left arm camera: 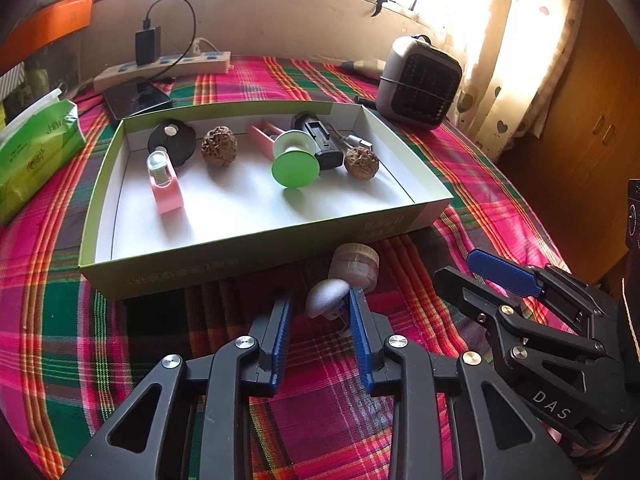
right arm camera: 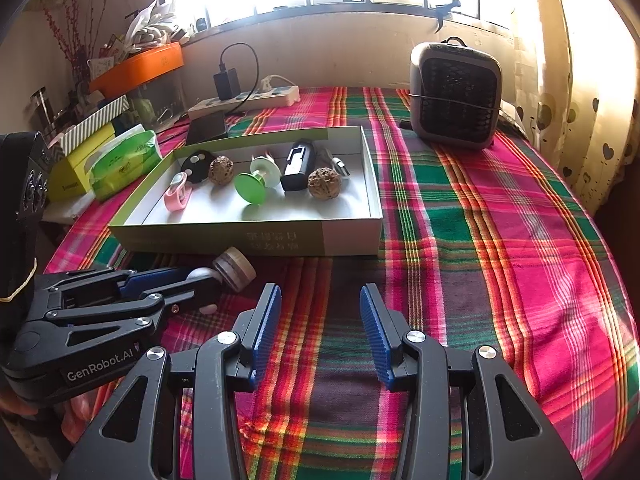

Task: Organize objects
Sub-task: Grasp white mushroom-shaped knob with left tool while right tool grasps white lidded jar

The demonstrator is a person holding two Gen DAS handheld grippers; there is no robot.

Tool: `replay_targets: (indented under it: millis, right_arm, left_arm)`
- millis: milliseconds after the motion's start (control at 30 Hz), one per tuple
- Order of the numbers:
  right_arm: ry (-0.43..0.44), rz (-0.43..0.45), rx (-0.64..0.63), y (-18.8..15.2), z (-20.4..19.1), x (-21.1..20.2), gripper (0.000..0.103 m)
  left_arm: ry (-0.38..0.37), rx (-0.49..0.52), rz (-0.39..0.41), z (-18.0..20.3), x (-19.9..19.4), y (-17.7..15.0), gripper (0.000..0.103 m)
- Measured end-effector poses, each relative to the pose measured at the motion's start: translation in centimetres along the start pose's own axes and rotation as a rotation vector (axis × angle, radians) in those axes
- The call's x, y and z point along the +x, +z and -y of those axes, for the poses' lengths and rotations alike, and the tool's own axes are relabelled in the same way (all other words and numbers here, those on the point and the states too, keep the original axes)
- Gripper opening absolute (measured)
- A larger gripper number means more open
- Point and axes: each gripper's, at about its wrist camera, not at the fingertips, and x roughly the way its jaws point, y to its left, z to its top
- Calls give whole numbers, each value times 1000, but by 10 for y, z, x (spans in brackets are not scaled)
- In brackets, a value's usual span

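Grey knob (left arm camera: 326, 295) lies between the half-closed left gripper (left arm camera: 320, 316) pads, touching one; right gripper (right arm camera: 320, 320) stands half-open, empty.

Both tools share one build — matte black plastic frames with triangular cut-outs, round silver screw heads at the pivots, and ridged blue pads lining each finger. The left gripper (right arm camera: 202, 286) carries white "GenRobot.AI" lettering on its side; the right gripper (right arm camera: 320, 300) shows white "DAS" lettering on its body.
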Motion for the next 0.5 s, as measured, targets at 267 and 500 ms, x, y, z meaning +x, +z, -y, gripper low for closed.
replay_targets:
  millis: [267, 500]
  right_arm:
    - [32, -18, -22, 2, -14, 7, 43]
    - [65, -39, -21, 8, -28, 16, 43]
  left_arm:
    - [12, -32, 8, -18, -7, -2, 24]
    - [38, -58, 32, -34, -16, -3, 24]
